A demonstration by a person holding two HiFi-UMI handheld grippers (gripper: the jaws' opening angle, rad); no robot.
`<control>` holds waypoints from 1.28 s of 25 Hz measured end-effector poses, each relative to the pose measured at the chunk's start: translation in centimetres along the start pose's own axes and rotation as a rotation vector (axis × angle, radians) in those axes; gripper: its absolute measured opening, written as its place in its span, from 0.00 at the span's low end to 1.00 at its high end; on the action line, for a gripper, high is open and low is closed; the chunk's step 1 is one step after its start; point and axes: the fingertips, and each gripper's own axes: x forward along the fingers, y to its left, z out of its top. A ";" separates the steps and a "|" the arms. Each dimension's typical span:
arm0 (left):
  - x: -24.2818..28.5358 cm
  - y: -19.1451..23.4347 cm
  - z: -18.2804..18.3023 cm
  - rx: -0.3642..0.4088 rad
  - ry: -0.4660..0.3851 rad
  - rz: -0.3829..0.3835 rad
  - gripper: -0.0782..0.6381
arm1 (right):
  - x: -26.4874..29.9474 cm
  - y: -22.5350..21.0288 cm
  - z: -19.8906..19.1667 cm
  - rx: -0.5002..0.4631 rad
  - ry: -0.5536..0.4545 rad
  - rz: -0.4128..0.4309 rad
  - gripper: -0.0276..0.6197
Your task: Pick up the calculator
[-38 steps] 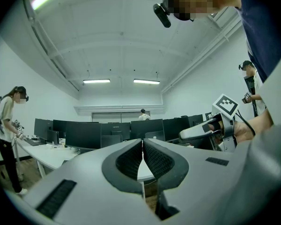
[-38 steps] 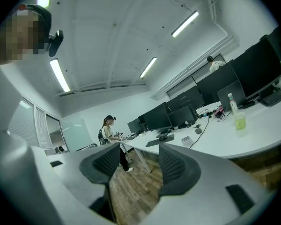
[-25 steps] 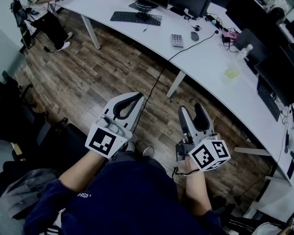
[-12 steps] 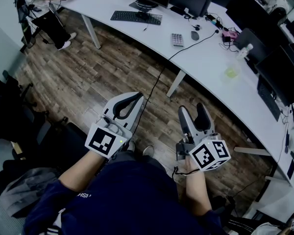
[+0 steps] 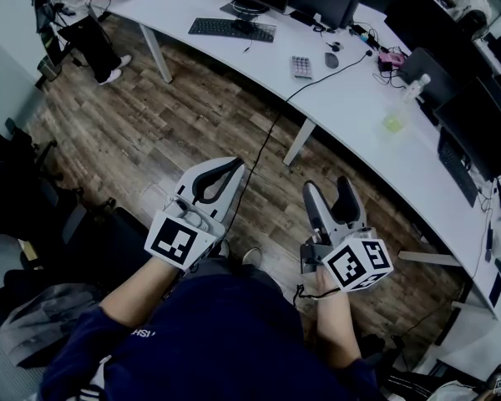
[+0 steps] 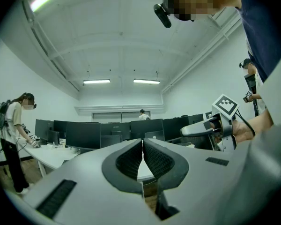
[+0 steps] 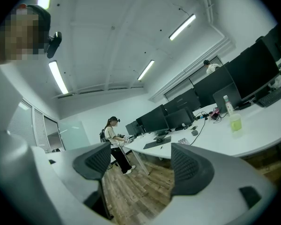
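Head view is dim, w/ dark corners & bent edges; the white desk (image 5: 351, 111) is the brightest bit. Both gripper views are bright: long ceiling lights (image 6: 96, 81) glow up top, bit glary. Edges curve like a fishbowl, black at corners. Left gripper (image 6: 143, 144) looks soft up close.

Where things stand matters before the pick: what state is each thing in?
Calculator: flat on the desk, untouched.
Left gripper: shut, empty.
Right gripper: open, nothing between; its fingers have just been opening.
Bottle: upright on the desk.
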 end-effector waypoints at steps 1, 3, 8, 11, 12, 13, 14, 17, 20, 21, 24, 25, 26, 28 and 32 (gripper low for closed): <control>0.0 0.0 0.1 0.000 0.001 0.001 0.15 | 0.0 0.0 0.1 0.000 0.000 0.001 0.65; 0.0 -0.2 0.2 0.002 0.001 0.003 0.15 | -0.1 -0.1 0.2 -0.001 0.001 0.003 0.66; -0.3 -1.0 0.1 0.004 0.000 0.014 0.15 | -0.9 -0.2 0.1 -0.001 0.003 0.018 0.71; -0.4 -1.5 0.1 0.004 -0.002 0.019 0.15 | -1.2 -0.1 -0.1 -0.003 0.013 0.033 0.74; -0.5 -1.6 0.1 0.005 -0.002 0.022 0.15 | -1.3 -0.1 -0.1 -0.003 0.016 0.038 0.75; -0.6 -1.8 0.0 0.005 -0.001 0.024 0.15 | -1.5 -0.1 -0.2 -0.004 0.019 0.042 0.76; -0.7 -2.0 -0.1 0.005 0.000 0.027 0.15 | -1.6 -0.1 -0.3 -0.005 0.021 0.045 0.76; -0.7 -2.5 -0.2 0.003 0.001 0.038 0.15 | -2.1 -0.4 -0.3 -0.005 0.024 0.050 0.77; -0.6 -2.9 -0.2 0.004 0.001 0.049 0.15 | -2.5 -0.9 -0.3 -0.004 0.026 0.058 0.77; -0.6 -3.0 -0.3 0.004 0.001 0.053 0.15 | -2.6 -1.0 -0.3 -0.004 0.028 0.061 0.78; -0.6 -3.1 -0.3 0.006 0.004 0.063 0.15 | -2.7 -1.3 -0.2 -0.002 0.031 0.068 0.80; -0.5 -3.1 -0.2 0.008 0.003 0.066 0.15 | -2.7 -1.4 -0.2 -0.002 0.031 0.068 0.80; -0.4 -3.1 -0.1 0.010 0.000 0.068 0.15 | -2.8 -1.5 -0.1 -0.001 0.031 0.068 0.80; -0.2 -3.3 0.0 0.013 -0.004 0.070 0.15 | -3.0 -1.8 -0.1 -0.001 0.031 0.066 0.80; 0.3 -3.3 0.3 0.031 0.010 0.075 0.15 | -3.0 -2.3 0.2 -0.001 0.027 0.067 0.80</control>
